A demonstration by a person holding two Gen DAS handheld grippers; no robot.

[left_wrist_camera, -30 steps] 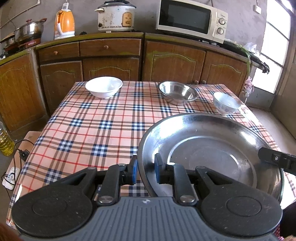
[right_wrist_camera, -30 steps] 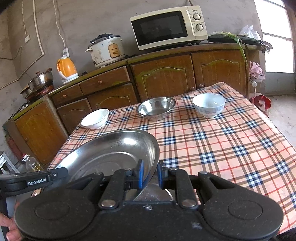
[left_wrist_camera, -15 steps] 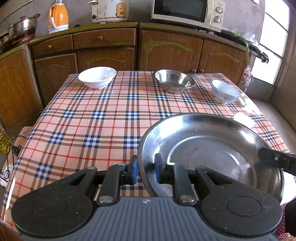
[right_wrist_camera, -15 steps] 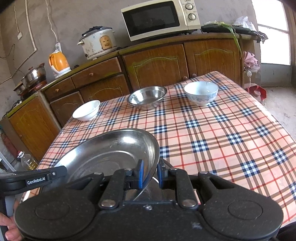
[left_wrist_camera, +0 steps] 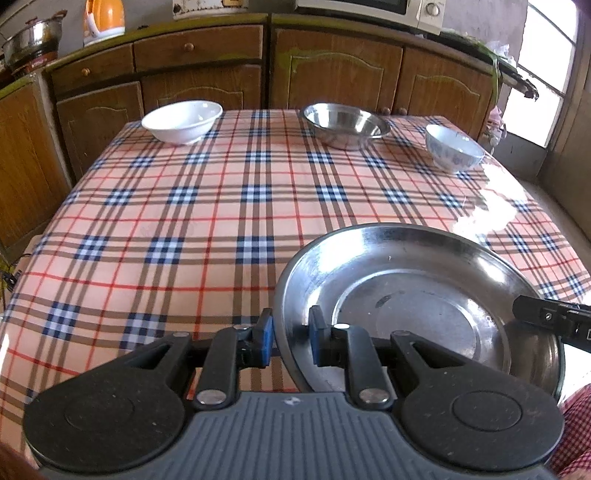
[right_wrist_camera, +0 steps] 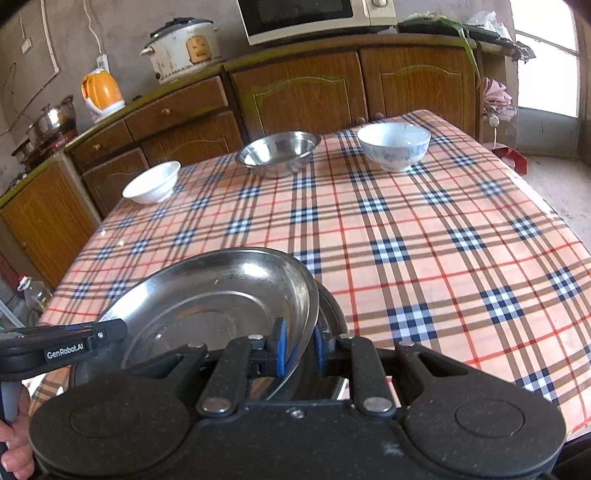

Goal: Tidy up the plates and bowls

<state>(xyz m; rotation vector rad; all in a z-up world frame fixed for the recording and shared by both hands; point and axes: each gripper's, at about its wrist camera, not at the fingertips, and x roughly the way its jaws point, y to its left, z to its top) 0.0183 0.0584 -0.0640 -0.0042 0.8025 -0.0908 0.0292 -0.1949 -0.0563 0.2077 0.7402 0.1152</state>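
Note:
A large steel plate [left_wrist_camera: 417,306] hangs low over the near part of the plaid-clothed table [left_wrist_camera: 221,206], held by both grippers at opposite rims. My left gripper [left_wrist_camera: 290,338] is shut on its left rim, blue pads either side of the edge. In the right wrist view my right gripper [right_wrist_camera: 299,347] is shut on the right rim of the same steel plate [right_wrist_camera: 221,295]. Along the far edge stand a white bowl [left_wrist_camera: 183,120], a steel bowl [left_wrist_camera: 345,125] and a blue-patterned bowl [left_wrist_camera: 452,147].
Wooden cabinets [right_wrist_camera: 303,96] run behind the table, carrying an orange kettle [right_wrist_camera: 101,88], a rice cooker [right_wrist_camera: 184,46] and a microwave [right_wrist_camera: 314,14]. A person's hand [right_wrist_camera: 13,439] shows at the lower left. A bottle [right_wrist_camera: 33,295] stands on the floor left of the table.
Both grippers have sunk toward the table with the plate still gripped between them, and the views have tipped downward. The three bowls have not moved.

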